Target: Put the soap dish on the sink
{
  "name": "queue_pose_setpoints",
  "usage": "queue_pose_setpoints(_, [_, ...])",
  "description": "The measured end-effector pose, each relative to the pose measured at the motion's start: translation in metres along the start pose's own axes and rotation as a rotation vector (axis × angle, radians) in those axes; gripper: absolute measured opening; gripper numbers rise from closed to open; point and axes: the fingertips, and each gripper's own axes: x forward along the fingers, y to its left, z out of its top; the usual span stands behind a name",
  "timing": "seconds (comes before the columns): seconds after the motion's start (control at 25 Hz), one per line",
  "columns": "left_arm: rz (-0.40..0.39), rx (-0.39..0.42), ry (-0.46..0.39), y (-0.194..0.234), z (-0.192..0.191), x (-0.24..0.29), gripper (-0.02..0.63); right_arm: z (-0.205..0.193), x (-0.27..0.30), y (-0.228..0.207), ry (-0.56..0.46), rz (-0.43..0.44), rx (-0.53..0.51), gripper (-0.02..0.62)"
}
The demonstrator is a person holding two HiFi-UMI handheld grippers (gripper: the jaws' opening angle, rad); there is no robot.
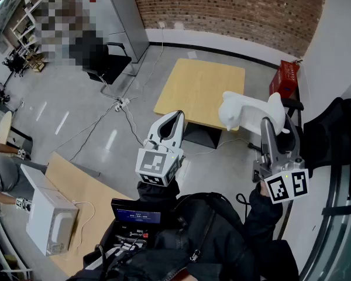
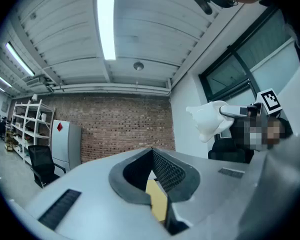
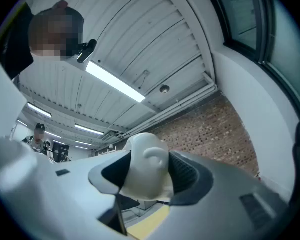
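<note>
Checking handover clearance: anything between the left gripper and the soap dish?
Nothing: head view shows bare air between left gripper and soap dish; table lies below.

Between the left gripper and the right gripper: passage open, narrowed by the soap dish projecting leftward from the right gripper's jaws.

Ahead, below both: wooden table.

Left of the left gripper: open floor, crossed by cables.

Right of the right gripper: white wall and red box close by; little room.
</note>
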Motion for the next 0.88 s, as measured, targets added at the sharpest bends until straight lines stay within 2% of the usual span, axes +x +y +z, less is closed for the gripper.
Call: queue_pose_setpoints(0.88, [0.006,0.007,0.024,-0.008,-0.008,0.020,0.003,-0.018,0.007,-0.010,0.036,0.036,0.001,0.245])
